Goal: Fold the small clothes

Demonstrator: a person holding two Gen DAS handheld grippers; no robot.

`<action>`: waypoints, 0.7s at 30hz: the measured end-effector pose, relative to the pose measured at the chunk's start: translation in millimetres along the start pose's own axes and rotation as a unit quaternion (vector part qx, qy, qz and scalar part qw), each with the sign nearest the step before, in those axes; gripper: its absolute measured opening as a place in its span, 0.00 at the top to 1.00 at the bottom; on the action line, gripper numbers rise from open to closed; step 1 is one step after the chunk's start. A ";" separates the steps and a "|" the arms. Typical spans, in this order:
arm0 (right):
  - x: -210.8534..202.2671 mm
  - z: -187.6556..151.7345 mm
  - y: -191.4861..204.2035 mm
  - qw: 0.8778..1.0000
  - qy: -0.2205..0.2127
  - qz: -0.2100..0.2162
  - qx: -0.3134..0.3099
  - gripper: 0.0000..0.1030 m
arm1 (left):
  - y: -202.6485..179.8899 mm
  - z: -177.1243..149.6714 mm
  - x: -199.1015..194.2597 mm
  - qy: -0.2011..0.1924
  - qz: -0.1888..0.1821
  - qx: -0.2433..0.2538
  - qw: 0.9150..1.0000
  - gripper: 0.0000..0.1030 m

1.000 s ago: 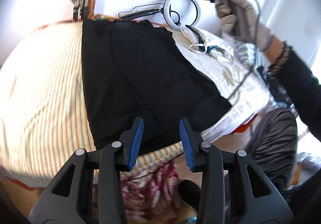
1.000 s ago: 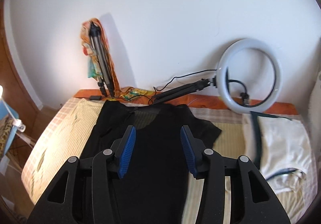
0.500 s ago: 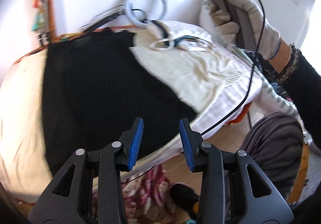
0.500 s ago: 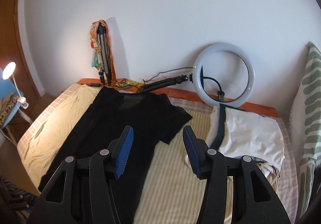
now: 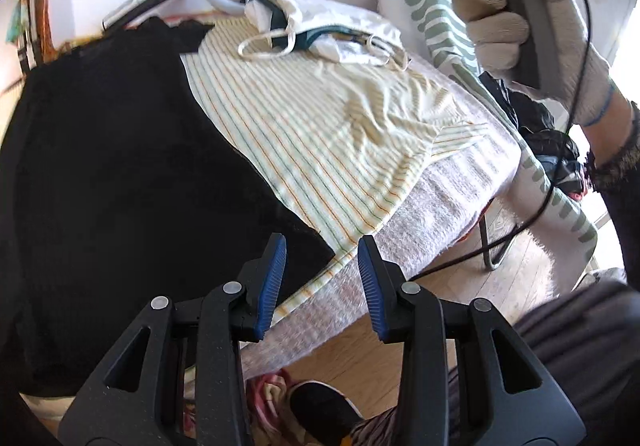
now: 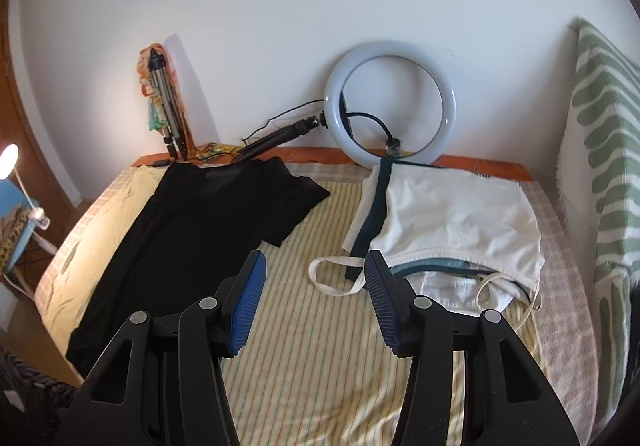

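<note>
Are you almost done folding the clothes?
Not yet. Nothing looks folded: the black shirt lies spread flat on the bed, and the white top sits rumpled beside it. Both tools, left and right, are open and empty. Both pieces are left to fold.

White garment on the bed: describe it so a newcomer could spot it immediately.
Start at the ring light leaning on the wall behind the striped bed. Directly below it lies the white garment, right of the spread black shirt. Only it is white, with dark teal trim and loose straps.
</note>
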State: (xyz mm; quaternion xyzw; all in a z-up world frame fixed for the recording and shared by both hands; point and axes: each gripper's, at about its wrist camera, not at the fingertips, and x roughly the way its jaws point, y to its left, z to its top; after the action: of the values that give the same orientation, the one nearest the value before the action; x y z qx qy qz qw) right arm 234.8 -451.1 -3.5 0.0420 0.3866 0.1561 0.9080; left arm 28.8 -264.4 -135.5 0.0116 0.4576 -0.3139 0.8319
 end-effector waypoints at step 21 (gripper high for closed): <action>144.0 4.5 2.6 0.981 0.100 0.111 0.123 0.51 | 37.7 8.6 -10.0 -0.032 -0.002 -0.064 0.997 0.96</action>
State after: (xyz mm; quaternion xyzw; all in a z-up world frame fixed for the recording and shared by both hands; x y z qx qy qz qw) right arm 331.3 -403.0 -99.1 0.1803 0.4850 0.2100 0.8296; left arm 51.6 -231.7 -132.8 -0.0528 0.4497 -0.2862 0.8444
